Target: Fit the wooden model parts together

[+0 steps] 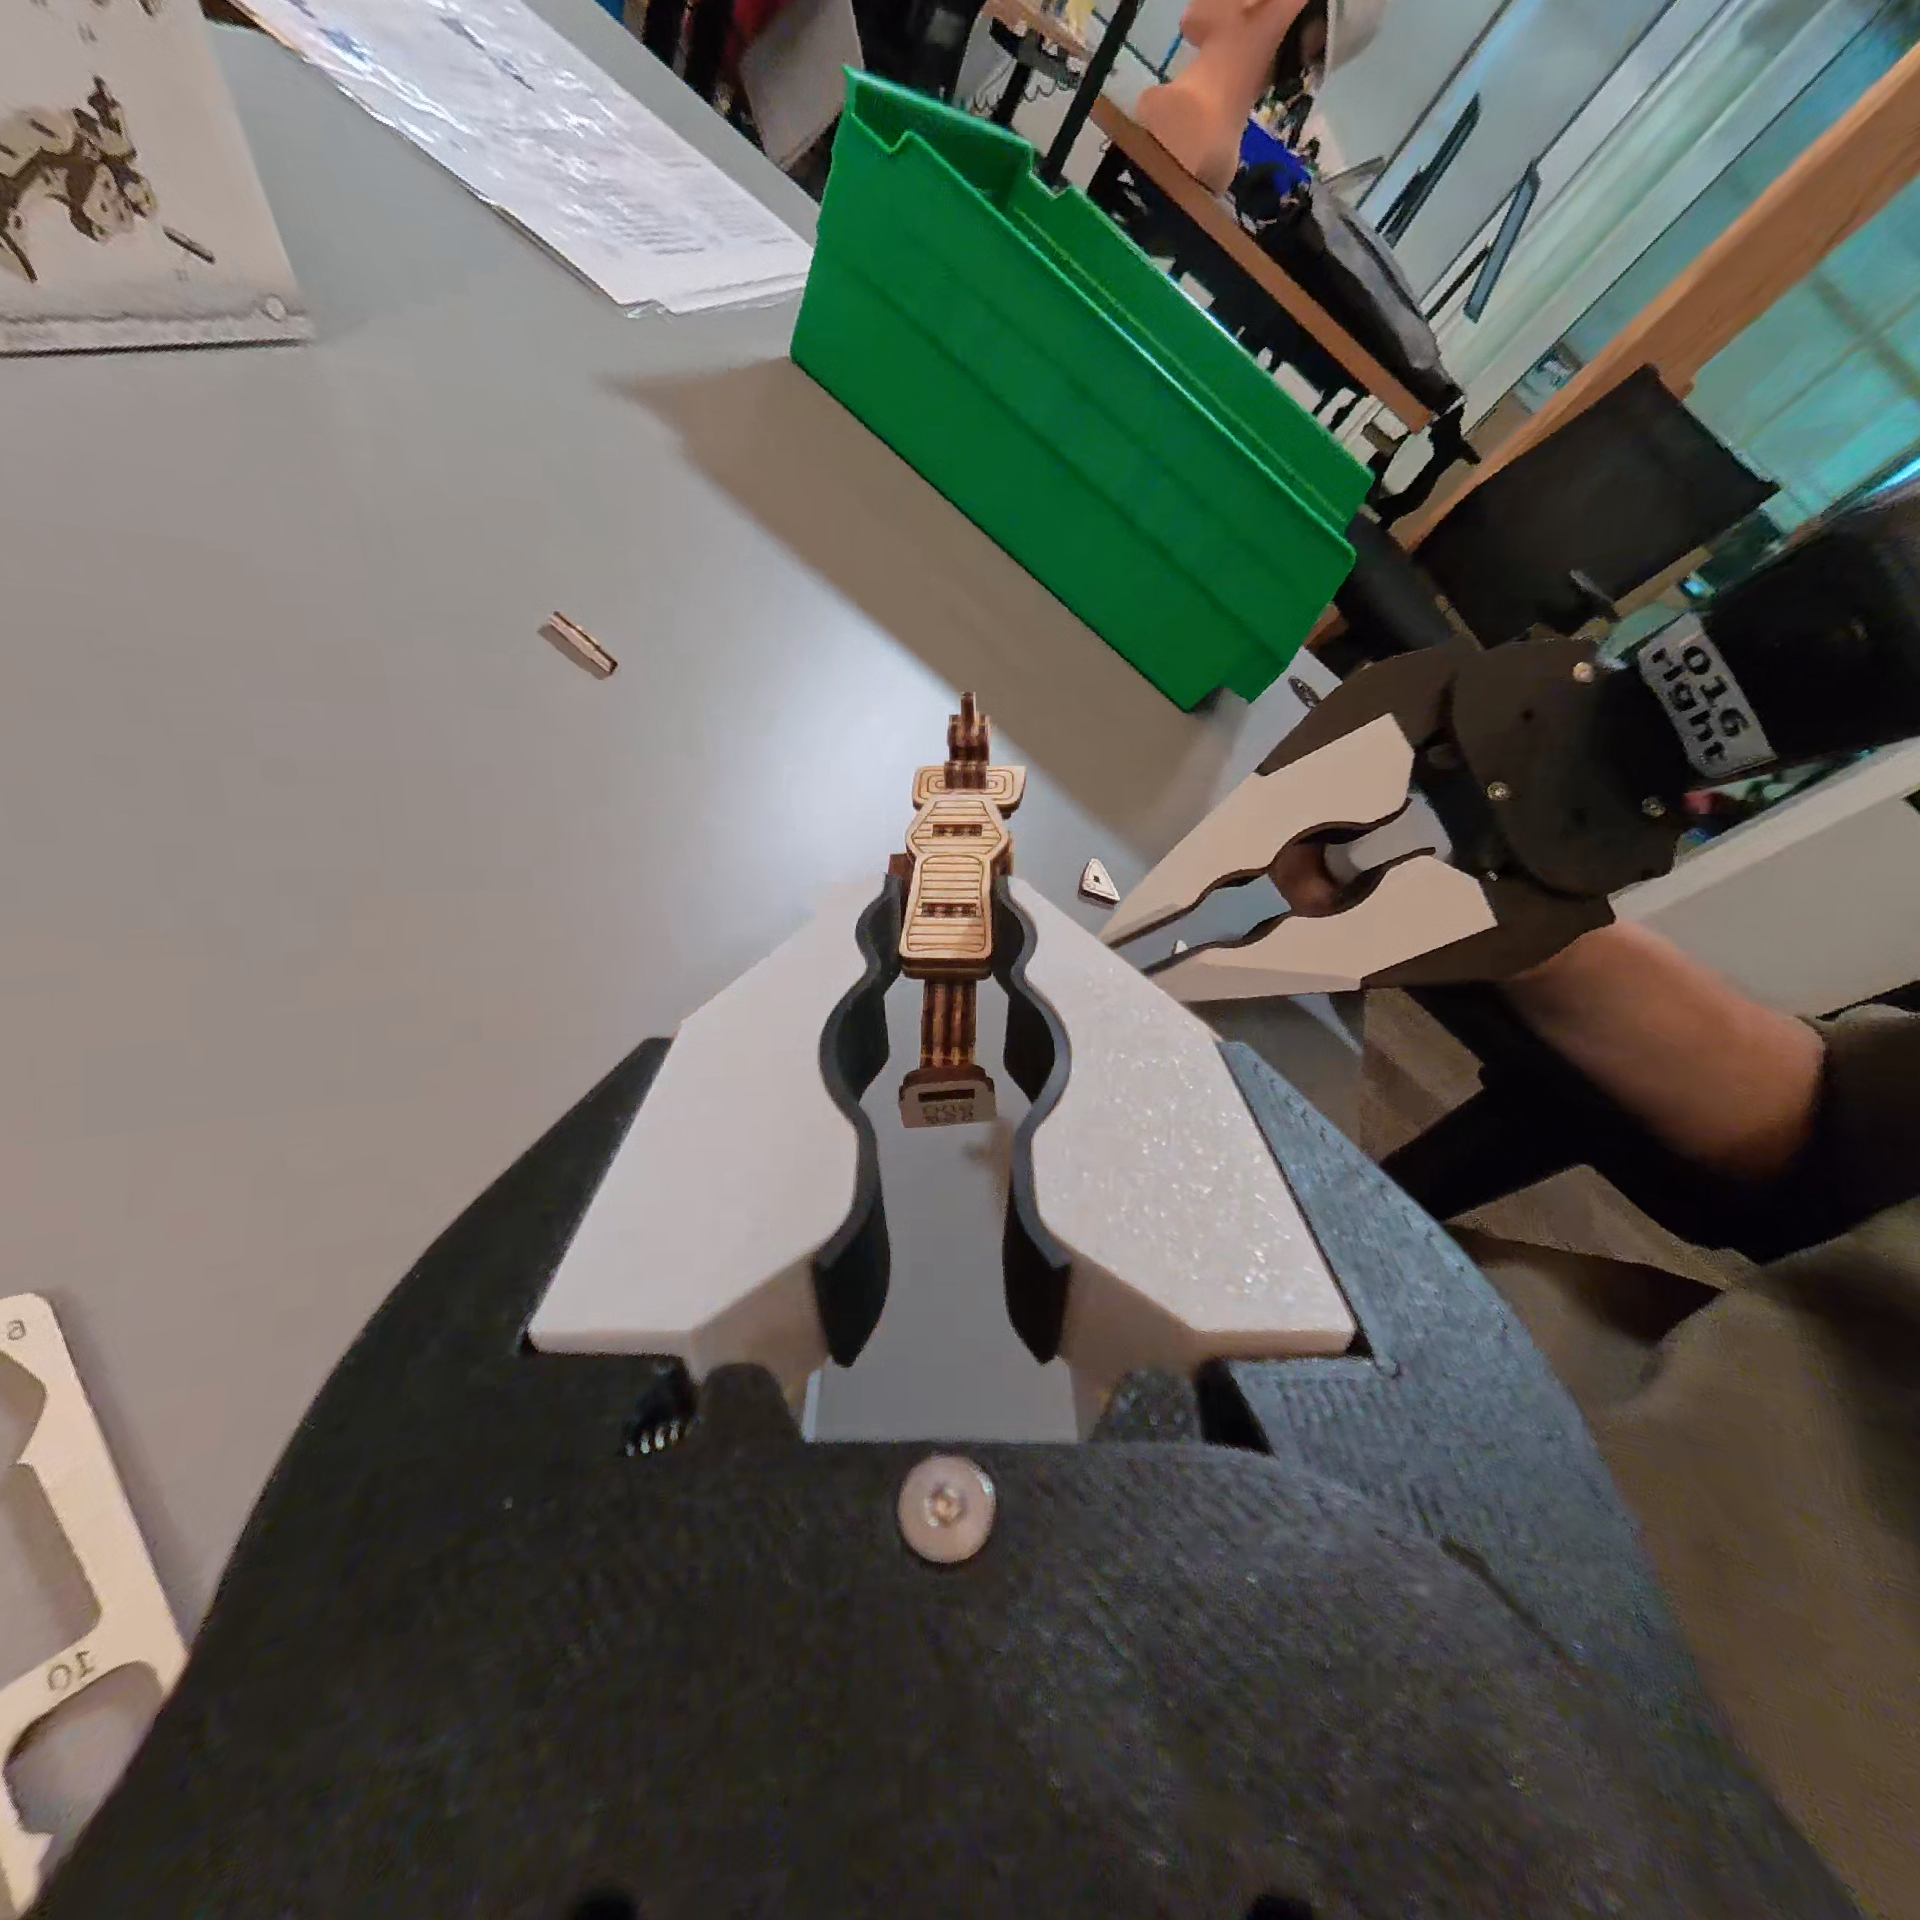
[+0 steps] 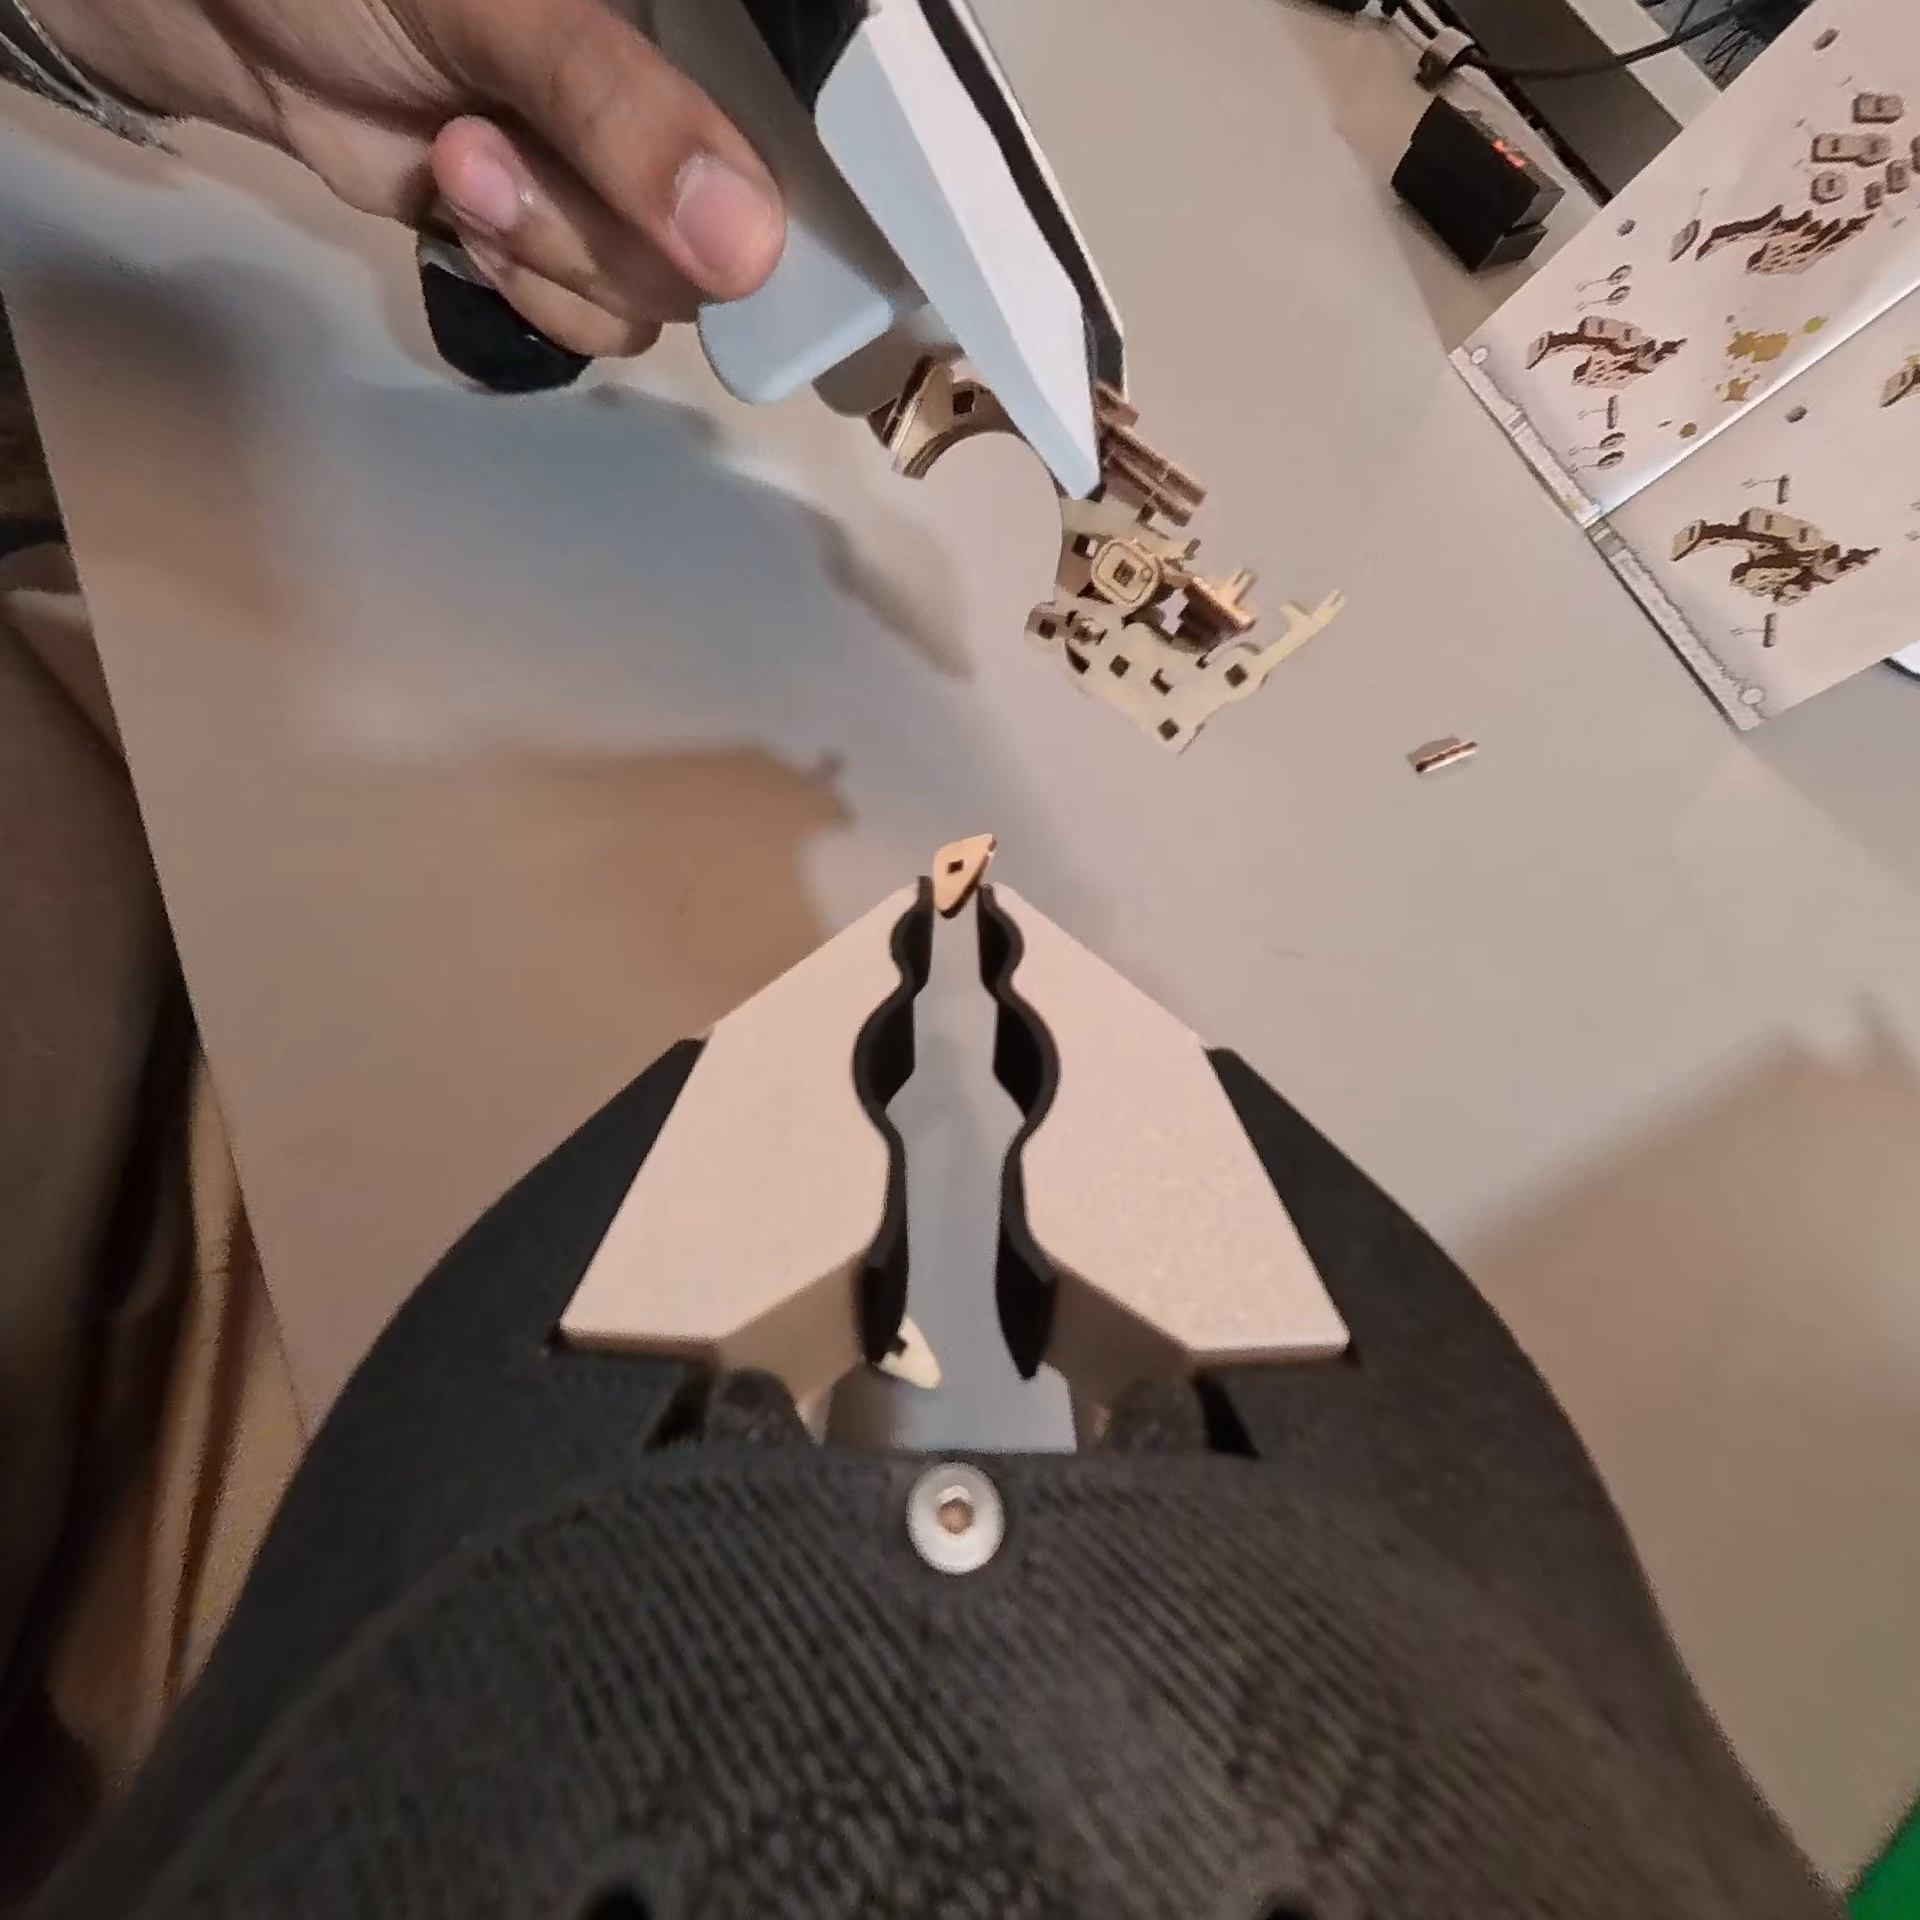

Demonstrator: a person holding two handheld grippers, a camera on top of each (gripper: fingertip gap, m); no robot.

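My left gripper (image 1: 948,904) is shut on a partly built wooden model (image 1: 951,873) and holds it above the grey table (image 1: 312,727). In the right wrist view the model (image 2: 1143,623) hangs from the left gripper (image 2: 1081,473), with a hand (image 2: 582,156) on the handle. My right gripper (image 2: 954,896) has its jaws a narrow gap apart. A small triangular wooden piece (image 2: 961,868) sits right at its tips; I cannot tell if they touch it. The left wrist view shows this piece (image 1: 1098,881) on the table just past the right gripper (image 1: 1117,930). Another small wooden bit (image 2: 914,1361) shows deep between the right fingers.
A short wooden bar (image 1: 579,644) lies loose on the table, also in the right wrist view (image 2: 1444,755). A green bin (image 1: 1060,416) stands at the back. Instruction sheets (image 2: 1714,416) and a punched-out part sheet (image 1: 52,1507) lie at the table's sides. A black box (image 2: 1475,197) sits far off. My right fingertips sit around 8 centimeters from my left ones. To the small wooden bit (image 2: 914,1361): right tips about 9 centimeters, left tips about 15 centimeters.
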